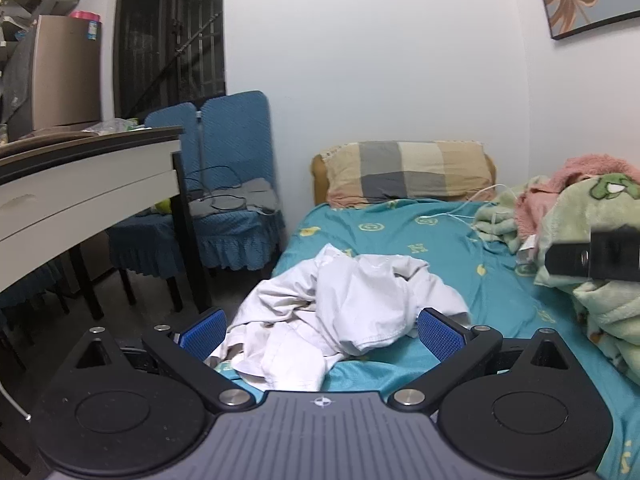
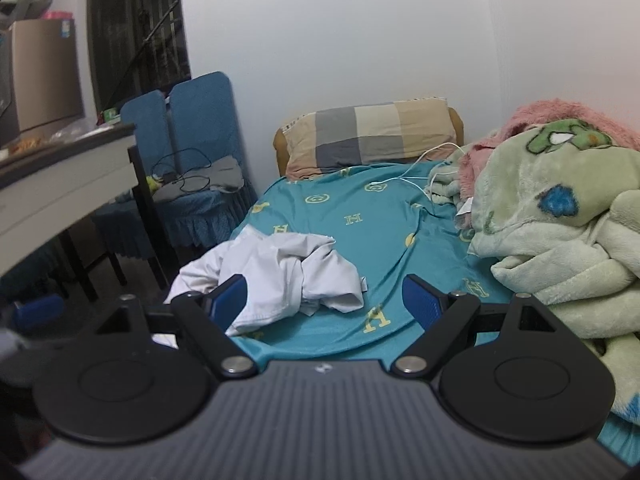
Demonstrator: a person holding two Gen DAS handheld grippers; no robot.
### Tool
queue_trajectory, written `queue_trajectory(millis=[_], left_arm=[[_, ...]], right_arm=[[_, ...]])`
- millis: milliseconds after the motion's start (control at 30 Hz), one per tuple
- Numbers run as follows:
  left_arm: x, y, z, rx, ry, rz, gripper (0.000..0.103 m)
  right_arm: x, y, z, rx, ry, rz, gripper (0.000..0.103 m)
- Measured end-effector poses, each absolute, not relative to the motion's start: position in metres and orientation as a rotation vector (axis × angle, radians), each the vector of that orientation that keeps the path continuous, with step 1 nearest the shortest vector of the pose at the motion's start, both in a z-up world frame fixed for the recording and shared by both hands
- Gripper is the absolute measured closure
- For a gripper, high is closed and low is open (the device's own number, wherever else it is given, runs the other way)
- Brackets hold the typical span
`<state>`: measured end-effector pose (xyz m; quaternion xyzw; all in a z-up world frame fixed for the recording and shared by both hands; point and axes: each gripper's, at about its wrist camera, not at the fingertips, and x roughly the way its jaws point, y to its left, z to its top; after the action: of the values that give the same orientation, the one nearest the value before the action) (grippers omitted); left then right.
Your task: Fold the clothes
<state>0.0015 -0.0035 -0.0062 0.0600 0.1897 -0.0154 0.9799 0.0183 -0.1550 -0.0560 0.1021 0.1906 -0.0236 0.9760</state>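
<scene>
A crumpled white garment (image 1: 344,304) lies on the teal bedsheet (image 1: 460,264) near the bed's left edge. My left gripper (image 1: 320,330) is open and empty, its blue pads (image 1: 202,332) either side of the garment's near part, just above it. In the right wrist view the garment (image 2: 280,276) lies ahead and left of centre on the sheet (image 2: 380,220). My right gripper (image 2: 324,298) is open and empty, hovering over the sheet with its left pad (image 2: 230,298) in front of the garment's near edge. The right gripper's dark body (image 1: 596,258) shows at the right of the left wrist view.
A heap of green and pink blankets (image 2: 552,216) fills the bed's right side. A checked pillow (image 2: 372,136) and a white cable (image 2: 416,172) lie at the head. Blue-covered chairs (image 1: 232,184) and a white desk (image 1: 80,196) stand left of the bed.
</scene>
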Motion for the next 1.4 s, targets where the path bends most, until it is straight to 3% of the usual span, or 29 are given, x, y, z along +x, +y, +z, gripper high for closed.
queue_trajectory(millis=[100,400,767,867,933,1067,1133,1167,1200,1267,1400], left_arm=[[0.003,-0.003,-0.01,0.136,0.391,-0.044,0.006],[0.02,-0.032,-0.048,0.267,0.428,-0.1,0.007],[0.141,-0.103,-0.148,0.721,0.456,-0.19,0.015],[0.174,-0.116,-0.173,0.841,0.464,-0.184,0.026],[0.191,-0.125,-0.19,0.941,0.455,-0.164,0.027],[0.216,-0.128,-0.205,1.0,0.427,-0.095,0.052],[0.211,-0.125,-0.191,0.942,0.356,-0.105,0.055],[0.209,-0.123,-0.183,0.91,0.32,-0.112,0.062],[0.205,-0.121,-0.173,0.875,0.295,-0.127,0.079],[0.199,-0.117,-0.148,0.794,0.269,-0.141,0.097],[0.175,-0.1,-0.085,0.58,0.228,-0.182,0.1]], right_arm=[[0.02,-0.156,-0.046,0.234,0.415,-0.083,0.017],[0.032,-0.177,-0.064,0.278,0.461,-0.1,0.017],[0.074,-0.233,-0.111,0.375,0.532,-0.111,0.017],[0.095,-0.246,-0.131,0.399,0.576,-0.129,0.017],[0.111,-0.252,-0.142,0.426,0.602,-0.125,0.017],[0.134,-0.247,-0.155,0.402,0.626,-0.089,0.017],[0.14,-0.247,-0.161,0.412,0.629,-0.073,0.017],[0.142,-0.25,-0.163,0.435,0.628,-0.065,0.017],[0.143,-0.253,-0.166,0.459,0.626,-0.056,0.017],[0.147,-0.258,-0.169,0.5,0.625,-0.059,0.017],[0.145,-0.262,-0.169,0.539,0.594,-0.06,0.017]])
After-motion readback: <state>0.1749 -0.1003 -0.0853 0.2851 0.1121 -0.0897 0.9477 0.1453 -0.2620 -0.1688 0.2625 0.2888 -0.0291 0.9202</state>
